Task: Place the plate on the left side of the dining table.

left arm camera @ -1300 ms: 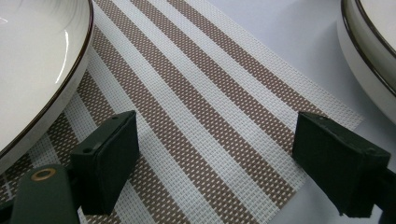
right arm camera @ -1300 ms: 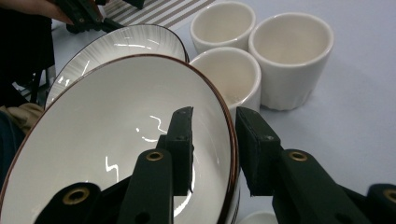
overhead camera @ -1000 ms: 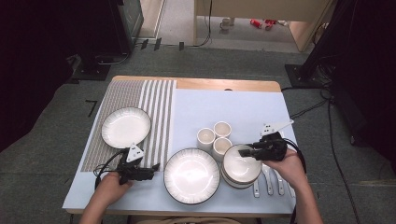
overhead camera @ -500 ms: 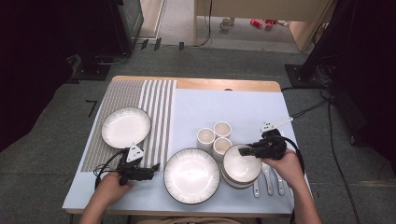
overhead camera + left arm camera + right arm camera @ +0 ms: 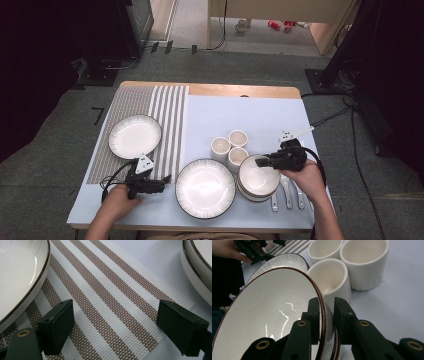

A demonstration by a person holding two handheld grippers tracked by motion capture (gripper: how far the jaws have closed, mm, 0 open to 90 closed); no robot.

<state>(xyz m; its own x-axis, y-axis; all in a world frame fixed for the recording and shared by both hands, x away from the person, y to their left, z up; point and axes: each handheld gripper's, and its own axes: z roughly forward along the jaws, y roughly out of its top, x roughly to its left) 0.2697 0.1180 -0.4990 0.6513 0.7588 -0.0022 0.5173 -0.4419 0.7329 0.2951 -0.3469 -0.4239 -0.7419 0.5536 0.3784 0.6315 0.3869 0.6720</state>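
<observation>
Currently the right gripper (image 5: 327, 315) has just been closing its jaws on the brown-edged rim of the top bowl (image 5: 257, 173), a glossy white round ceramic bowl on a stack just right of the ribbed dinner plate (image 5: 205, 188); one jaw sits inside the rim, one outside. Left of that plate, the left gripper (image 5: 115, 327) rests wide open and empty over the woven striped placemat (image 5: 120, 290).

Grey carpet floor (image 5: 60, 150), dark curtains (image 5: 45, 50) both sides, wood table (image 5: 240, 90).
</observation>
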